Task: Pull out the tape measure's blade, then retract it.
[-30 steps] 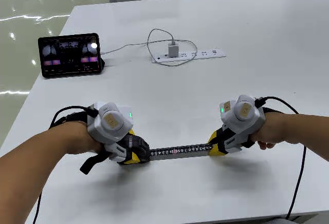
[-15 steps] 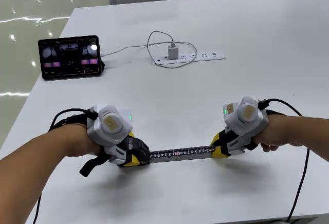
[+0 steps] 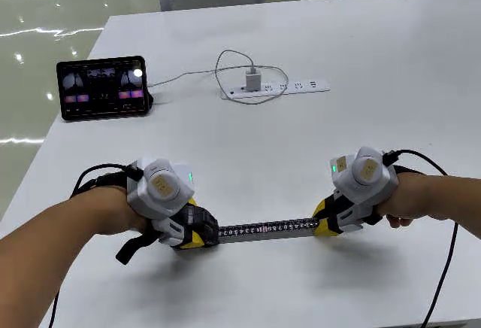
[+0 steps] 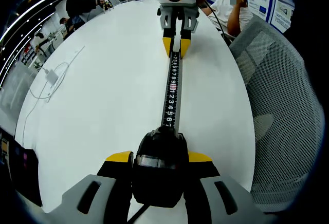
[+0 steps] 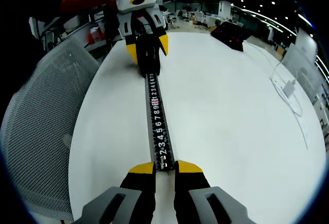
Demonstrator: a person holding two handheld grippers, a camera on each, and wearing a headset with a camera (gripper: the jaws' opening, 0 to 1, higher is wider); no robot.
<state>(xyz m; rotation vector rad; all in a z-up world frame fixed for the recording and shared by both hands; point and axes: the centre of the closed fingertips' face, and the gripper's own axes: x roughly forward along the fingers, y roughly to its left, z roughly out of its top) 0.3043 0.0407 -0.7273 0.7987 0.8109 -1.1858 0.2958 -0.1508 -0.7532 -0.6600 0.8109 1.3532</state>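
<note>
Near front edge of white table, left gripper jaws clamped on black tape measure case, blade stretched straight between grippers, right gripper jaws pinched on blade tip.

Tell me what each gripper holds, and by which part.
Left gripper clamps the tape measure by its case; right gripper pinches the blade at its tip.

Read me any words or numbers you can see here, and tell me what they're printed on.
"2 3 4 5 6 7 8 9": white digits on the dark blade of the tape measure.
Red mark after the 9 on the blade: too blurred to read.
Tablet screen: nothing legible.
Wall posters: too blurred to read.
</note>
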